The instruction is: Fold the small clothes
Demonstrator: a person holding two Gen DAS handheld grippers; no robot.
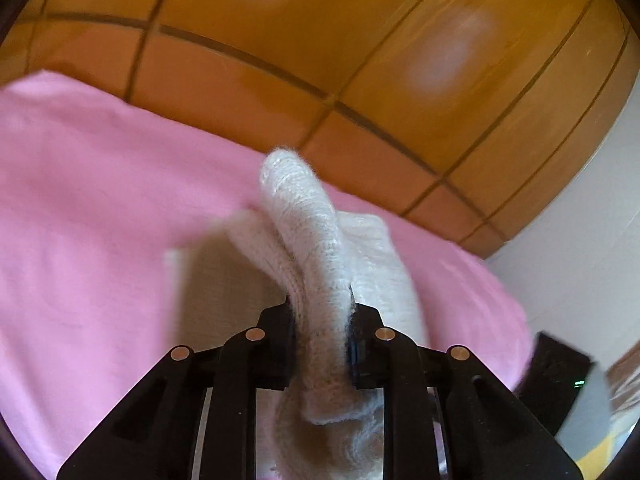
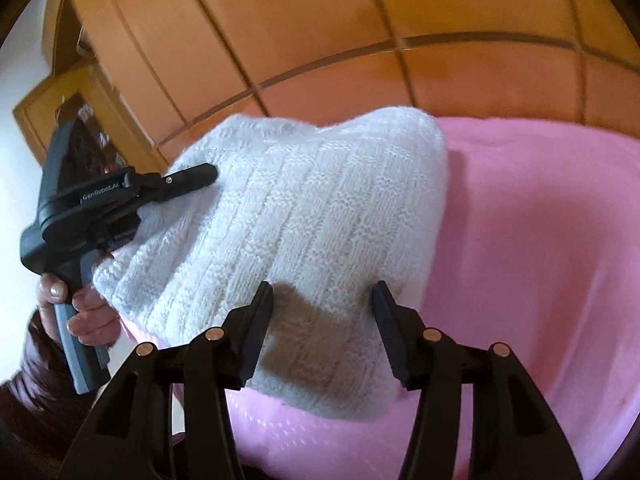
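Note:
A small white knitted garment (image 2: 304, 216) lies partly lifted over a pink cloth (image 2: 532, 264). My left gripper (image 1: 320, 304) is shut on a bunched fold of the white knit (image 1: 304, 216) and holds it up off the pink cloth (image 1: 88, 208). In the right wrist view the left gripper (image 2: 208, 174) shows at the garment's left edge, held by a hand. My right gripper (image 2: 322, 288) is open, its fingers either side of the garment's near edge, not closed on it.
Wooden panelled cupboard doors (image 2: 360, 32) stand behind the pink cloth. A white wall (image 1: 580, 248) is at the right in the left wrist view. A dark device (image 1: 556, 376) sits at the lower right there.

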